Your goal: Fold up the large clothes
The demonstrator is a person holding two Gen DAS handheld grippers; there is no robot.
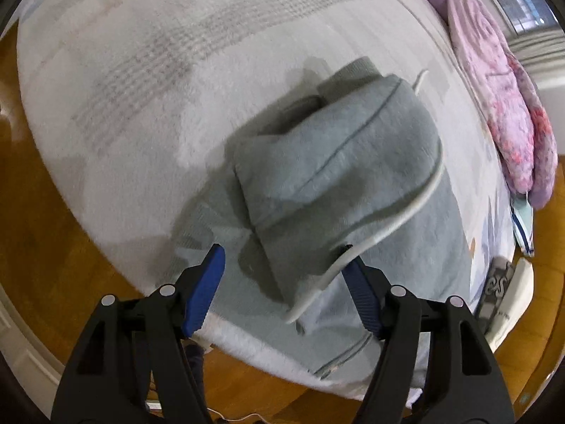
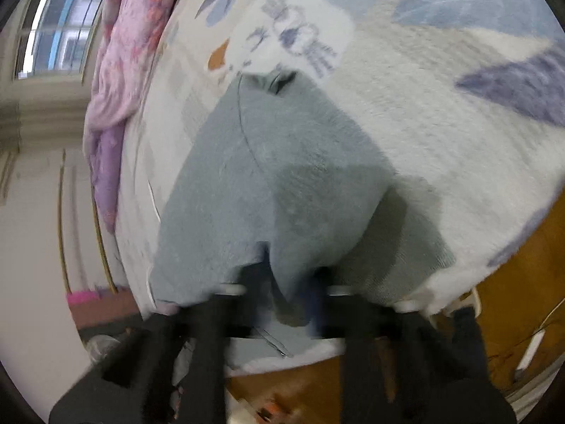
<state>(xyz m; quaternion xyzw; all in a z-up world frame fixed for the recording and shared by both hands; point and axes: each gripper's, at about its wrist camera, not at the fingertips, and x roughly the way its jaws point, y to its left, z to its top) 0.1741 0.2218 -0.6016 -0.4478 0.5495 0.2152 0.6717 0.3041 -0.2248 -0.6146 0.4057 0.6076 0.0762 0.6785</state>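
A bed (image 1: 123, 81) under a pale patterned fleece cover fills both views, wooden floor (image 1: 42, 219) showing past its rounded near edge. Much of the cover lies bare on the left in the left wrist view. One grey-green garment (image 1: 339, 162) lies on it near that edge, partly folded over itself, its long axis running away from the cameras toward a pink quilt (image 1: 494, 81) bunched along the far side. The left claw (image 1: 286, 258) stands partly open, blue pads apart; the right pad sits at the garment's white-piped hem, which is not pinched. The right claw (image 2: 286, 282) is closed on a fold of the garment (image 2: 282, 176), fingertips buried in cloth.
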